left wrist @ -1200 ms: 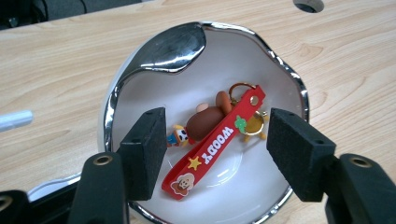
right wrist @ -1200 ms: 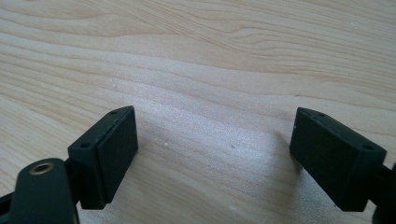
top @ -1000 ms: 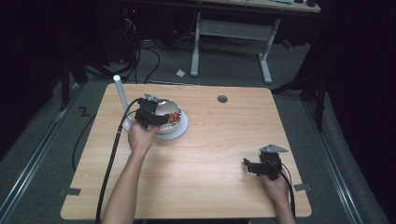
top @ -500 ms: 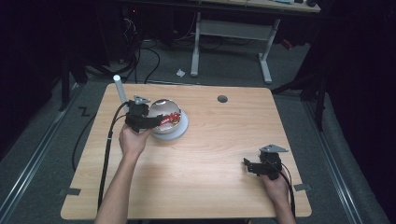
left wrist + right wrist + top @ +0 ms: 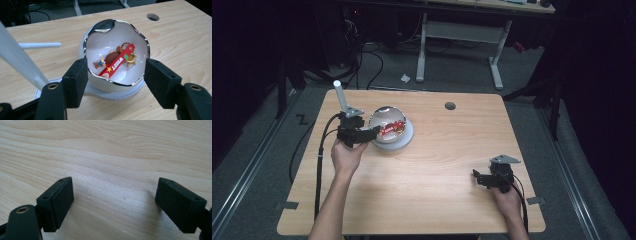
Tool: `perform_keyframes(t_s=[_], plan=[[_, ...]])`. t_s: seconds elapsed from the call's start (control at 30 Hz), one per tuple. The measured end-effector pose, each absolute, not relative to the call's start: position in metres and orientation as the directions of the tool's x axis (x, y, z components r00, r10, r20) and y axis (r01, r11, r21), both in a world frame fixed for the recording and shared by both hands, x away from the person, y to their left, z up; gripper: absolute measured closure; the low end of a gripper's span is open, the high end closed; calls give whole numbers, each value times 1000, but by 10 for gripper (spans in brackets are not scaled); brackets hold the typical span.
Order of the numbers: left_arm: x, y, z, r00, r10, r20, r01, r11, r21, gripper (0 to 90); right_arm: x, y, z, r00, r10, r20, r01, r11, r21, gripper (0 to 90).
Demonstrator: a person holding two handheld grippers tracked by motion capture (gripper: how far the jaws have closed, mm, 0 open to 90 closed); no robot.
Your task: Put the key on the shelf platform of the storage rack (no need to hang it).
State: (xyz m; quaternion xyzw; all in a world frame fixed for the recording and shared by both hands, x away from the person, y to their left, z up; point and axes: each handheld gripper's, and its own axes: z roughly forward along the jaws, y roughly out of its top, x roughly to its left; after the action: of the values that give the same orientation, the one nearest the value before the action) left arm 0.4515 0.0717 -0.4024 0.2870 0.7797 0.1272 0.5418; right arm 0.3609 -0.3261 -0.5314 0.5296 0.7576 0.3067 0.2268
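the left gripper (image 5: 116, 82) is spread wide around a white, silver-rimmed, wavy-edged bowl (image 5: 140, 40) tilted on its white stand at the table's left. a red "woody" strap keyring (image 5: 117, 63) is laid diagonally inside. the right gripper (image 5: 115, 202) is held wide over bare wood.

A white egg-shaped bowl (image 5: 115, 53) with a wavy silver rim sits tilted on a round white base (image 5: 100, 93), on the table's far left part. Inside lie a red "WOODY" strap (image 5: 117, 63), a small brown figure (image 5: 111, 56) and a gold ring (image 5: 131, 58).
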Motion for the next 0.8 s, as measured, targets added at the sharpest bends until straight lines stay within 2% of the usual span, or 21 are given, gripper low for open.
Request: perform_keyframes(t_s=[0.2,0.4,0.8], plan=[[443,81,-399,-226,587,-778,297,802,519,360,361,-326,-531,-336,942,-19,663,251,705,152],[437,90,-397,-249,537,-806,268,838,475,360,361,-326,-531,-336,942,-18,664,251,705,152],[422,104,-401,-251,525,-813,256,846,467,359,361,-326,-531,-336,942,-19,663,251,705,152]])
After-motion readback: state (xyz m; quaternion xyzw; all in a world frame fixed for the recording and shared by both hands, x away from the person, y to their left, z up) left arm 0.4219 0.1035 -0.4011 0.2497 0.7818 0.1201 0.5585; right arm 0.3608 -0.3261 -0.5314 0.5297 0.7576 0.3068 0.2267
